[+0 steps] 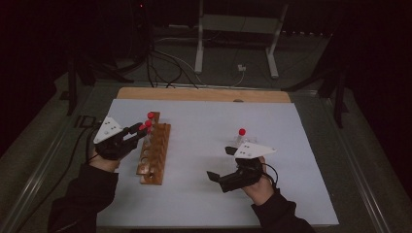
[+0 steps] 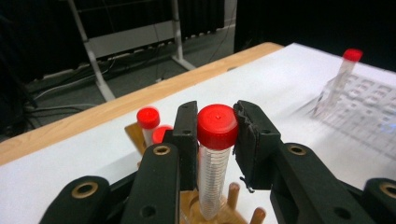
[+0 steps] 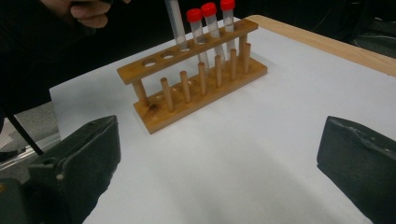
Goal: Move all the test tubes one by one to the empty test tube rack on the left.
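Observation:
My left gripper (image 1: pixel 140 130) is shut on the red cap of a clear test tube (image 2: pixel 211 177) and holds it upright over the wooden rack (image 1: pixel 154 155). The tube's lower end stands in one of the rack's holes (image 3: pixel 183 46). Three more red-capped tubes (image 3: pixel 208 10) stand in the rack's far end. My right gripper (image 1: pixel 219 163) hovers low over the white sheet to the right of the rack, open, with nothing between its pads (image 3: pixel 79 163). Behind it, a single red-capped tube (image 1: pixel 241 133) stands in a clear plastic rack (image 2: pixel 364 107).
The white sheet (image 1: pixel 204 194) covers a wooden board (image 1: pixel 204 93) on the table. Several rack holes toward the near end are vacant. A metal stand (image 1: pixel 235 29) and cables lie on the floor beyond the table's far edge.

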The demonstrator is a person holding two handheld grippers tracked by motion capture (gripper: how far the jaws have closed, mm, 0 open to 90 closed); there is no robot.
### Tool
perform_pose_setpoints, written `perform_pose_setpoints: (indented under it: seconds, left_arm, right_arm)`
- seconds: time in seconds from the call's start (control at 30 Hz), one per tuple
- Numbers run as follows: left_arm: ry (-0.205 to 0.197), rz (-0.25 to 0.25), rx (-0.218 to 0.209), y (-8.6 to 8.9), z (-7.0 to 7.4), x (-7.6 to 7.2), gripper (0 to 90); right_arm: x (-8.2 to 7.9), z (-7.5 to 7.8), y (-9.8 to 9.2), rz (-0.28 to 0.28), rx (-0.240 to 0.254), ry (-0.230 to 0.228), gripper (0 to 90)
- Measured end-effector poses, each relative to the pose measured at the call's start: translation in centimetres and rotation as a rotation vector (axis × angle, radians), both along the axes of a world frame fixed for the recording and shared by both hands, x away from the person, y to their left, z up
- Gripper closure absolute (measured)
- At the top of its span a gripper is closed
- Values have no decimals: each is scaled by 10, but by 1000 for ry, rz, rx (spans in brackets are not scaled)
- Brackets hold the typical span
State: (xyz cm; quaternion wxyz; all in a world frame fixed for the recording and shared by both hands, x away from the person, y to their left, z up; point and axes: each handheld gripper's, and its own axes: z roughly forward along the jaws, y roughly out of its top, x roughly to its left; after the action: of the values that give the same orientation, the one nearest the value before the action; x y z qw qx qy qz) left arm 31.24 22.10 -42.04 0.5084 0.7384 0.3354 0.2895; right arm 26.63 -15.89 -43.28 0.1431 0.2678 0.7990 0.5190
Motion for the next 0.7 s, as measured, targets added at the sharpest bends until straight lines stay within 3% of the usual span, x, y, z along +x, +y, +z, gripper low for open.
perform_pose_setpoints:
  seconds: [0.1, 0.7]
  left_arm:
    - [13, 7, -7, 2, -6, 1, 719]
    - [96, 8, 66, -3, -33, 9, 718]
  right_arm:
    - [0, 0, -1, 0, 4, 4, 0]
    - [2, -1, -2, -1, 7, 12, 0]
